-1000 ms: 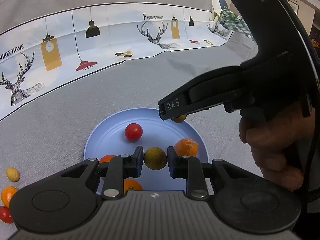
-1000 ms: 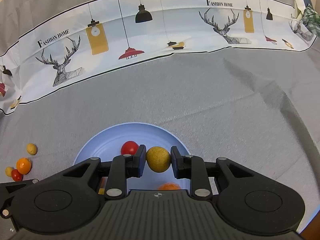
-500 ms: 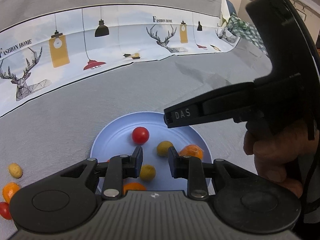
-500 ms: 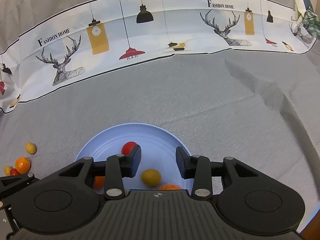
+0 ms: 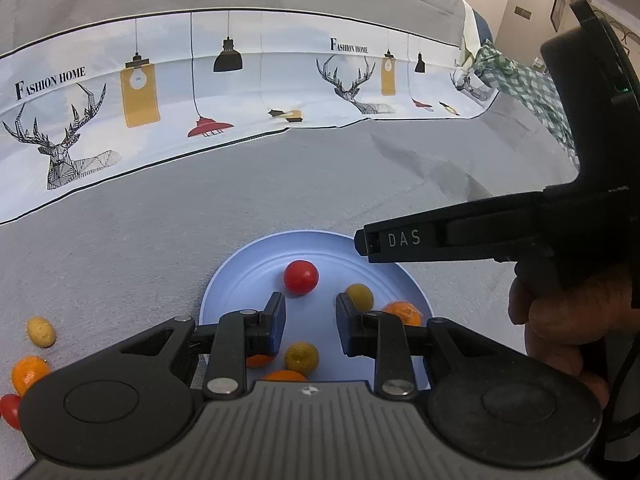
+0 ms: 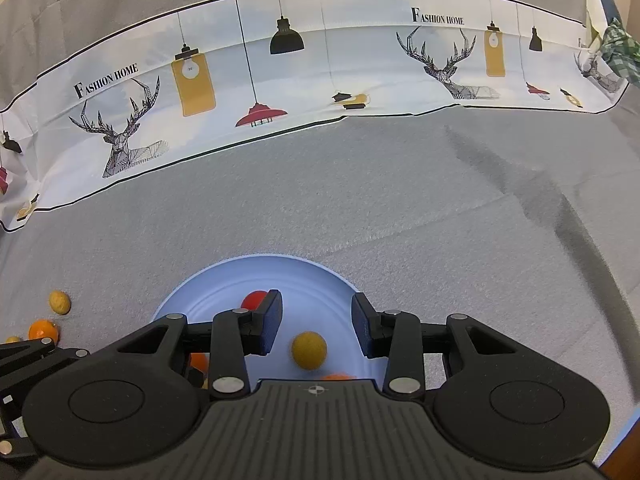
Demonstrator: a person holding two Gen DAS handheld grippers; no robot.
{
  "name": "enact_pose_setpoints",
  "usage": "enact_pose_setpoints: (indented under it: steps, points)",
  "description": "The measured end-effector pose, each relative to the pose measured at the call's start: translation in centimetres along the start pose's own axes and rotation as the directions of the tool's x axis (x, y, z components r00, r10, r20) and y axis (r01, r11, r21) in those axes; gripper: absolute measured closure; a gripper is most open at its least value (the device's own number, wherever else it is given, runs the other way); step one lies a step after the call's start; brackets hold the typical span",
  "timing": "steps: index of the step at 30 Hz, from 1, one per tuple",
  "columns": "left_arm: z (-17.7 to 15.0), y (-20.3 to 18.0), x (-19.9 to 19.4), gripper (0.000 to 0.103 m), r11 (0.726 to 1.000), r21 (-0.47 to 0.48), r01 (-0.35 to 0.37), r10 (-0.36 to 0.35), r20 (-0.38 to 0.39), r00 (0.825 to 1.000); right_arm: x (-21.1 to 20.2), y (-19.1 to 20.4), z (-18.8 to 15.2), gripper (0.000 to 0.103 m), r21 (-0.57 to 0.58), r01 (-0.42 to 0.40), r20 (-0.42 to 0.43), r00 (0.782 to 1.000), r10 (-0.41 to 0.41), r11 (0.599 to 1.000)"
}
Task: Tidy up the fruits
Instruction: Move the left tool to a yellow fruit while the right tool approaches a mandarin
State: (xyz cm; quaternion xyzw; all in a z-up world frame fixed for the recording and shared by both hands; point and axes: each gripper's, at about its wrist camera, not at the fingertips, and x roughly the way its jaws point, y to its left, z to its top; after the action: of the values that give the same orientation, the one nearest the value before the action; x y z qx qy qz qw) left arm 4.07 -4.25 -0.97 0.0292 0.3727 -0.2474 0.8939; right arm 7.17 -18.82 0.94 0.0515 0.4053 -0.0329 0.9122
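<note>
We log one pale blue plate (image 5: 240, 276) on grey cloth (image 5: 120, 240), holding a red fruit (image 5: 301, 277), two olive-yellow fruits (image 5: 359, 295) (image 5: 302, 357) and orange fruits (image 5: 404, 312); off the plate to its left lie a yellow fruit (image 5: 40, 332), an orange one (image 5: 29, 373) and a red one (image 5: 10, 410). Our left gripper (image 5: 310, 320) hangs over the plate, jaws spread and pinching nothing. Our right gripper (image 6: 316, 324) does likewise, jaws apart, a yellow fruit (image 6: 309, 350) lying loose on the plate beneath them.
</note>
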Motion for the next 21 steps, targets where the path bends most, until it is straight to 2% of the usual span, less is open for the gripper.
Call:
enact_pose_setpoints:
  steps: [5, 10, 15, 16, 21]
  points:
    - [0.2, 0.5, -0.4, 0.075, 1.000, -0.017, -0.010, 0.011, 0.021, 1.000, -0.1, 0.2, 0.1, 0.063, 0.006, 0.001, 0.011, 1.000, -0.001, 1.000]
    - [0.4, 2.3, -1.7, 0.079, 0.995, -0.085, -0.048, 0.051, 0.034, 0.998, -0.4, 0.6, 0.0, 0.063, 0.013, -0.013, 0.027, 1.000, 0.012, 1.000]
    - [0.5, 6.8, -4.4, 0.080, 0.963, -0.248, -0.105, 0.109, 0.004, 0.994, -0.7, 1.7, 0.1, 0.069, 0.034, -0.035, 0.055, 0.998, 0.033, 0.999]
    - [0.6, 7.7, -5.0, 0.080, 0.958, -0.256, -0.127, 0.130, -0.005, 0.992, -0.7, 2.0, 0.1, 0.073, 0.040, -0.045, 0.060, 0.997, 0.043, 0.998]
    - [0.6, 12.1, -7.9, 0.080, 0.939, -0.253, -0.232, 0.232, -0.030, 0.972, -1.1, 4.3, 0.0, 0.076, 0.051, -0.130, 0.089, 0.988, 0.125, 0.990]
